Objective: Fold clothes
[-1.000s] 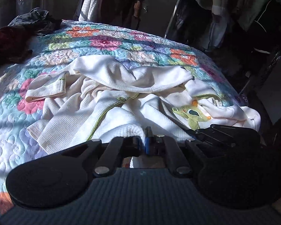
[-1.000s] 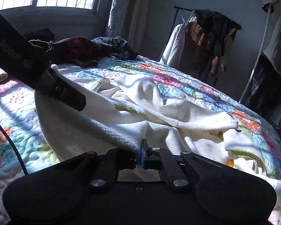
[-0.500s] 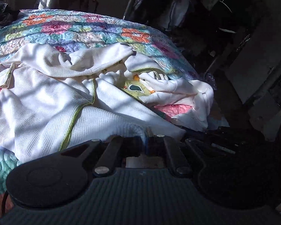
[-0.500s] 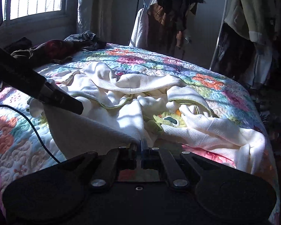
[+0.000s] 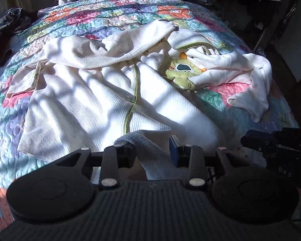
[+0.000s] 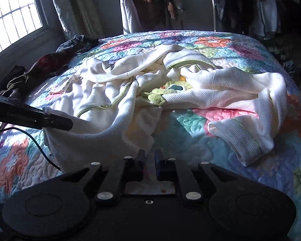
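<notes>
A cream waffle-knit garment (image 5: 94,100) with green trim and a green frog patch (image 5: 182,72) lies crumpled on the flowered quilt (image 5: 102,18); it also shows in the right wrist view (image 6: 114,108). My left gripper (image 5: 152,146) is open, its jaws apart, with the garment's near hem lying loosely between them. In the right wrist view the left gripper's fingers (image 6: 56,122) touch the hem at the left. My right gripper (image 6: 149,158) is open with a narrow gap and holds nothing; the hem lies just ahead of it. A cuffed sleeve (image 6: 242,140) lies at the right.
Dark clothes (image 6: 50,64) are heaped at the quilt's far left by the window (image 6: 14,16). A clothes rack (image 6: 150,4) with hanging garments stands behind the bed. A black cable (image 6: 40,148) runs over the quilt at the near left. The right gripper's body (image 5: 279,146) shows at the right.
Both grippers, shut on the hem before, have opened and let it go. The garment has been drawn toward the near edge and now lies spread on the quilt.
</notes>
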{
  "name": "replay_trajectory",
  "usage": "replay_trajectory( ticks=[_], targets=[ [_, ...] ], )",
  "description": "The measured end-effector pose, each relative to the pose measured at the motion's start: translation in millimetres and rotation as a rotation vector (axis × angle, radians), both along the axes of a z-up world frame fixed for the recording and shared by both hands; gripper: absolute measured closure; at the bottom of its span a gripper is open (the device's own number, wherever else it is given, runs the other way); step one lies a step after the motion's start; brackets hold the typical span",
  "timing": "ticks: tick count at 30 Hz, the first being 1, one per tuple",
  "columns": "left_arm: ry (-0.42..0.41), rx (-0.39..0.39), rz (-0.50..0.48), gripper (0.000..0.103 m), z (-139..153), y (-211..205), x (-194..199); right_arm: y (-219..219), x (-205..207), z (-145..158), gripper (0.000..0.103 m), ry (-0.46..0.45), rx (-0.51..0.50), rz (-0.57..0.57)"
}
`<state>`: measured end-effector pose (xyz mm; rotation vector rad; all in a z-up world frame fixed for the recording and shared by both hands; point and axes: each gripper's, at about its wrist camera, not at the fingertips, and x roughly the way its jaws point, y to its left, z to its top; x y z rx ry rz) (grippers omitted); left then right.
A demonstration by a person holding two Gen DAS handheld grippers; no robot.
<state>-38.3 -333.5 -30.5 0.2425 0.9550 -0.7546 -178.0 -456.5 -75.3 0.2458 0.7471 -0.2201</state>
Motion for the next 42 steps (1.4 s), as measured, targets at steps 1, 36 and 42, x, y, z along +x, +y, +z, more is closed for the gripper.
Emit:
replay_trajectory(
  ticks=[1,36,42],
  targets=[
    [-0.004,0.001,-0.002,0.067,3,0,0,2,0,0,0.082,0.004,-0.022,-0.002],
    [-0.383,0.069,-0.029,0.033,86,28,51,-153,63,88,0.017,-0.111,0.537,0.152],
    [-0.44,-0.028,-0.021,0.015,31,-5,70,-136,123,43,0.017,0.028,0.07,0.104]
  ],
)
